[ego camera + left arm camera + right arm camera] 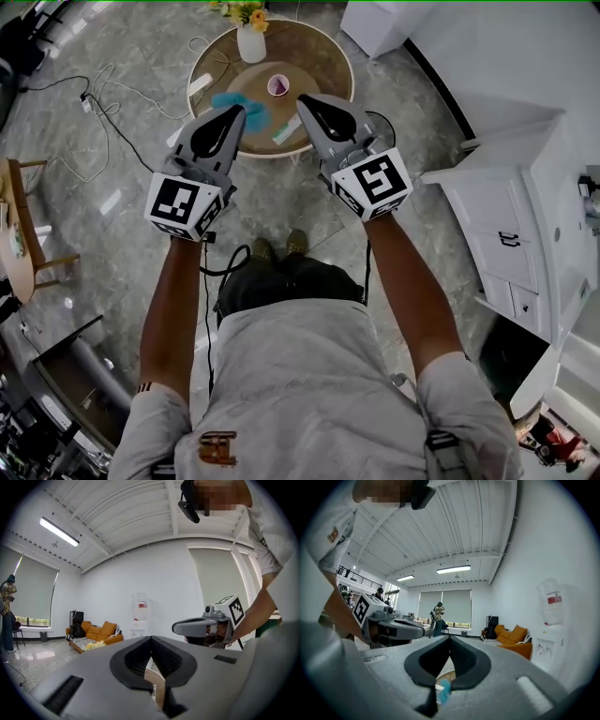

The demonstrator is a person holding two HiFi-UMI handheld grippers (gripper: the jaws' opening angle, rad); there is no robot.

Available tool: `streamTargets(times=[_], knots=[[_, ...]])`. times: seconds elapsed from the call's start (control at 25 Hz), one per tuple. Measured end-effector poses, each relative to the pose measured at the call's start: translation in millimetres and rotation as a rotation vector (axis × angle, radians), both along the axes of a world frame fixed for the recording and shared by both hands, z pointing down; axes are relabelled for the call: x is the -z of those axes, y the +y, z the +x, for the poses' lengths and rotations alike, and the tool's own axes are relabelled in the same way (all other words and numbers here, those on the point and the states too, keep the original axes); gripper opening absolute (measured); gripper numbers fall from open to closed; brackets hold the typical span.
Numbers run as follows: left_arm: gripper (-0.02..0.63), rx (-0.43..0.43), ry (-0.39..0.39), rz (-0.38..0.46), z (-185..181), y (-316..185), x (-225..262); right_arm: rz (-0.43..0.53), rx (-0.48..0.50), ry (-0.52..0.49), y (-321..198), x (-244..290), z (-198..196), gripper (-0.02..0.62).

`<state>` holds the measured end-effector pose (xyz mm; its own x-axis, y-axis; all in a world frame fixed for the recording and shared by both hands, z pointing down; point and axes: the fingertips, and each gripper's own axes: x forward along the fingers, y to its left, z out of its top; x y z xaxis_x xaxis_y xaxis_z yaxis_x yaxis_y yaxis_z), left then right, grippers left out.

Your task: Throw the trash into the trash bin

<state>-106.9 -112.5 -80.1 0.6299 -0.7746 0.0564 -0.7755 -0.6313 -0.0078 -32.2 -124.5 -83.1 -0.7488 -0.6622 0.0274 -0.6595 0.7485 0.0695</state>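
Observation:
A low round wooden table (314, 52) stands in front of me. On it lie a crumpled blue piece of trash (251, 105), a small pink paper cup (278, 85) and a white paper strip (287, 132). My left gripper (240, 111) hovers above the table's near edge, just left of the blue trash, jaws together and empty. My right gripper (302, 100) is level with it to the right, also shut and empty. In the right gripper view, the blue trash (444, 691) shows below the shut jaws (450, 639). The left gripper view shows its shut jaws (151, 639) with the right gripper (175, 628) alongside.
A white vase (251, 43) of yellow flowers stands at the table's far side. White cabinets (511, 216) line the right, a wooden chair (19, 234) is at the left, and cables (103, 112) trail over the marble floor. No bin is identifiable.

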Motion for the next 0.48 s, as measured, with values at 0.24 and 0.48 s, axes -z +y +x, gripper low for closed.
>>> streamTargets(times=[0.24, 0.48], knots=[[-0.002, -0.017, -0.011, -0.031, 5.9, -21.8, -32.8, -0.035, 0.003, 0.052, -20.9, -38.6, -3.3, 0.002], [-0.002, -0.024, -0.005, -0.032, 5.1, -48.2, -75.7, -0.038, 0.019, 0.063, -42.5, -83.2, -7.2, 0.002]])
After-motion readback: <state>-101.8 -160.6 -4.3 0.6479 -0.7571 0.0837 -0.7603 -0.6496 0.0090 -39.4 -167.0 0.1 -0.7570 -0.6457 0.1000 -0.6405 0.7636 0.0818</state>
